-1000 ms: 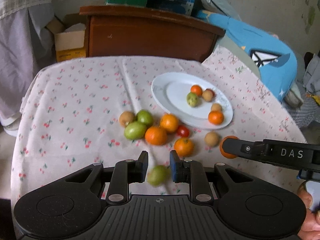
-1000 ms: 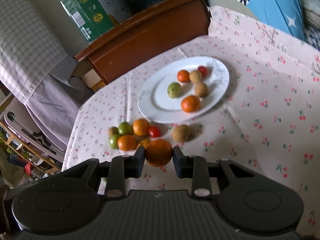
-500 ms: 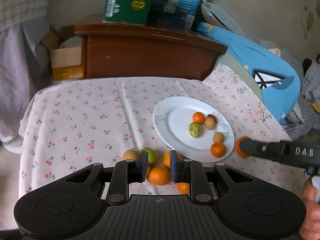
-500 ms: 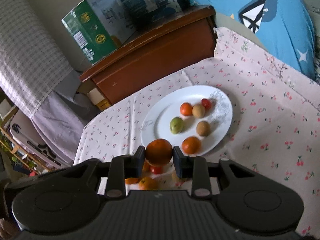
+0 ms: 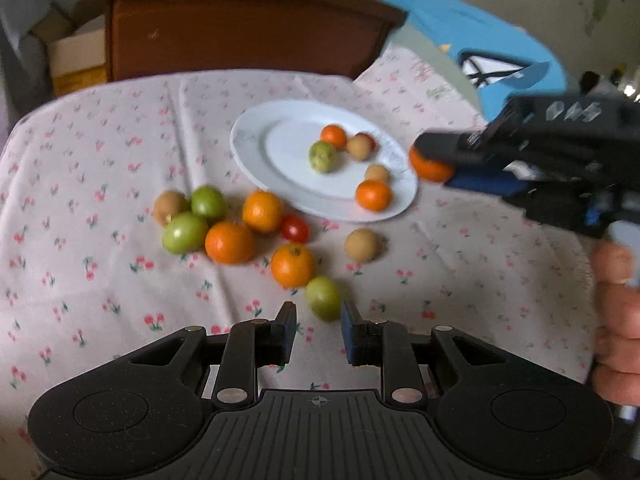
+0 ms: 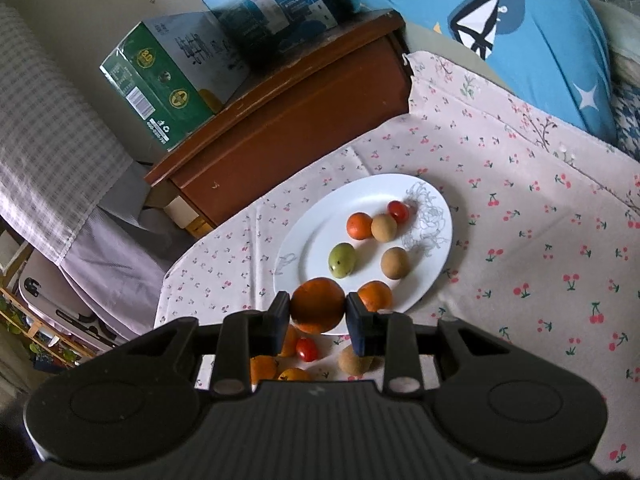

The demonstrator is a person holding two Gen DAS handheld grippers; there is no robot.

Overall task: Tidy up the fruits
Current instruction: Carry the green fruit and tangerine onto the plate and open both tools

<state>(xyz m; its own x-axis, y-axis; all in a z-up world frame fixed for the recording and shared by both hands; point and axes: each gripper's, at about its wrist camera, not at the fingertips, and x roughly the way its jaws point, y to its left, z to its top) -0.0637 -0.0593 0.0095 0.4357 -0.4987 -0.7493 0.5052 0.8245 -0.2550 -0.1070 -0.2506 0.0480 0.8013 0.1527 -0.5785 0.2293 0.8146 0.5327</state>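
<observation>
The right gripper (image 6: 318, 312) clamps an orange (image 6: 318, 305) over the white plate's (image 6: 316, 240) near rim; it should set it on bare plate beside the green fruit (image 6: 341, 260). The left gripper (image 5: 318, 320) hangs open near a green tomato (image 5: 323, 297)

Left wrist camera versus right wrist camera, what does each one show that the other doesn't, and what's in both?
Only the left wrist view shows the open left claw with a green fruit on the cloth just ahead of it, the green fruits farther left, and the person's right hand.

Only the right wrist view shows the green carton and blue carton on the wooden cabinet.

Both show the white plate holding six fruits, and the right claw shut on an orange.
</observation>
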